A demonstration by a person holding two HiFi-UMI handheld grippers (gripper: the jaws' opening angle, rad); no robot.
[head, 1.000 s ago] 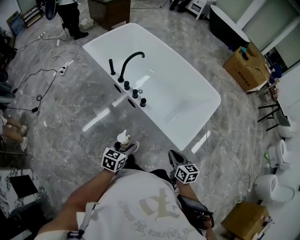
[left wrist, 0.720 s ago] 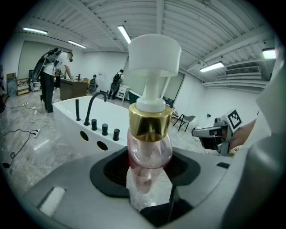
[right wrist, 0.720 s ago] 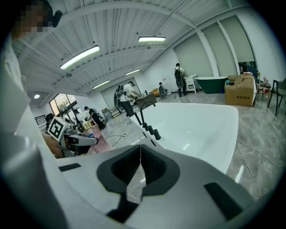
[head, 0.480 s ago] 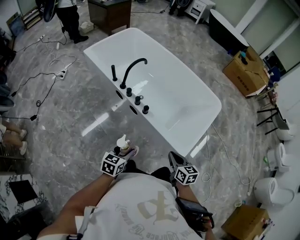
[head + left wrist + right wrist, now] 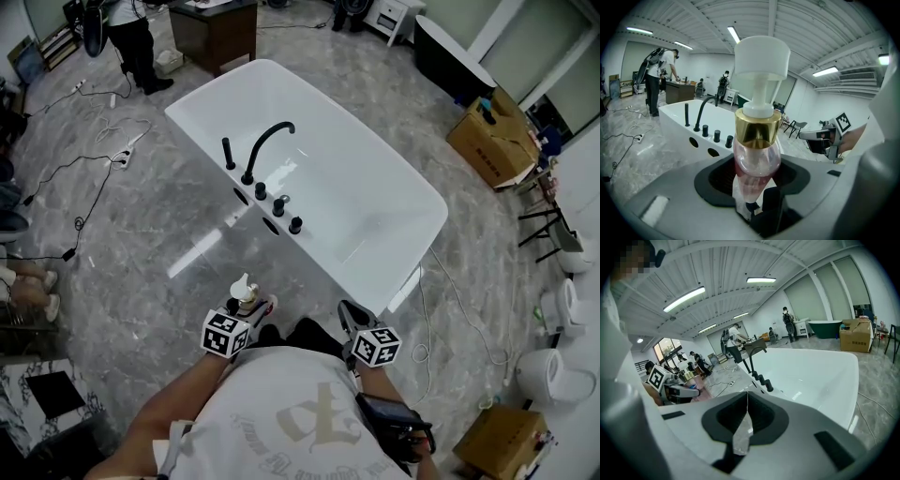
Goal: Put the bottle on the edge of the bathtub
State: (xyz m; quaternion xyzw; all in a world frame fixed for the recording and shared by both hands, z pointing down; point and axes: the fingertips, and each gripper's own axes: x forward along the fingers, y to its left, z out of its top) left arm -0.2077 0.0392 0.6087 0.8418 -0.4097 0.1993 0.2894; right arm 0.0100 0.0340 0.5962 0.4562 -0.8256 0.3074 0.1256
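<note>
Both forearms [image 5: 183, 398] are reaching forward side by side. The left tool [image 5: 253, 302] is angling downward, its jaws clamping a bottle [image 5: 757, 159]. The right tool [image 5: 350, 312] is pointing likewise, its jaws pressing together.

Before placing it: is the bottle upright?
Roughly upright: the bottle stands pump-end up, gripped low between the left gripper jaws.

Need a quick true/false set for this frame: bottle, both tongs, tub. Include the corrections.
1. The left tongs grip a pump bottle with a gold collar. True.
2. The pump bottle stands on the bathtub rim. False: it is in the left tongs, over the floor short of the tub.
3. The right tongs are shut with nothing between them. True.
4. The bathtub's faucet is gold. False: it is black.
</note>
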